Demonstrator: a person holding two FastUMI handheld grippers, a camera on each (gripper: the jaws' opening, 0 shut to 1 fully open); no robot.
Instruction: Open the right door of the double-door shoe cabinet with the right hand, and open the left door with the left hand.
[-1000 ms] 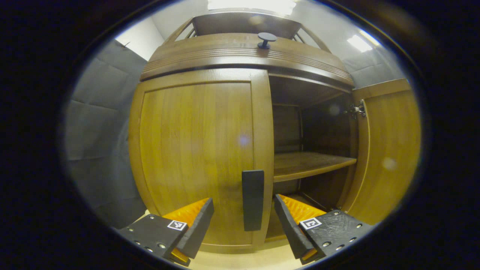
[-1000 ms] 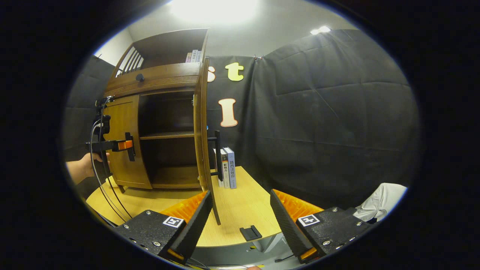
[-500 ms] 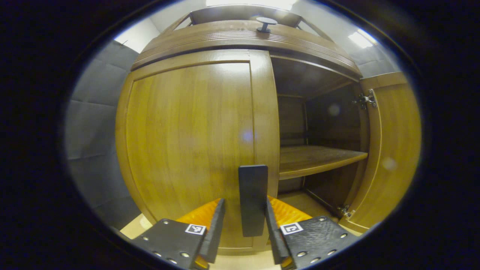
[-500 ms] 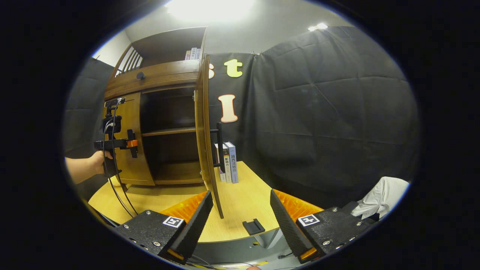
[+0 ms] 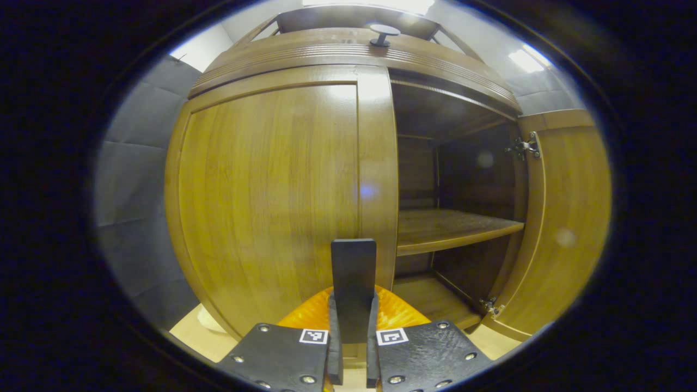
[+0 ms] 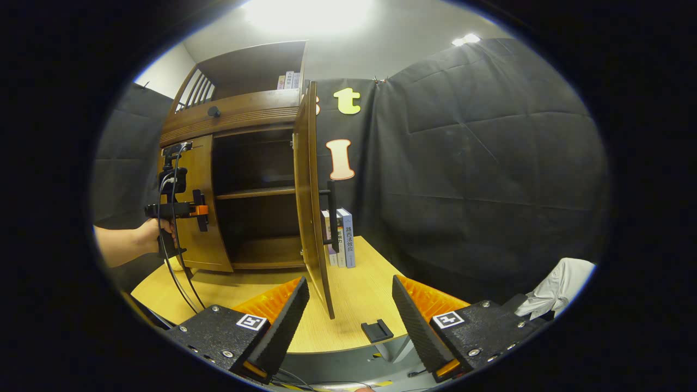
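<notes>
The left gripper (image 5: 352,348) is pressed together on the dark handle (image 5: 353,283) of the left door (image 5: 272,196), which lies closed on the shoe cabinet (image 5: 348,51). In the right gripper view a hand (image 6: 158,237) holds this gripper level against the door, forearm stretched toward it. The right door (image 6: 311,196) stands swung open, edge-on, just beyond the right gripper (image 6: 348,310), whose fingers are spread wide and touch nothing. The cabinet stands on a light wooden table (image 6: 359,294).
</notes>
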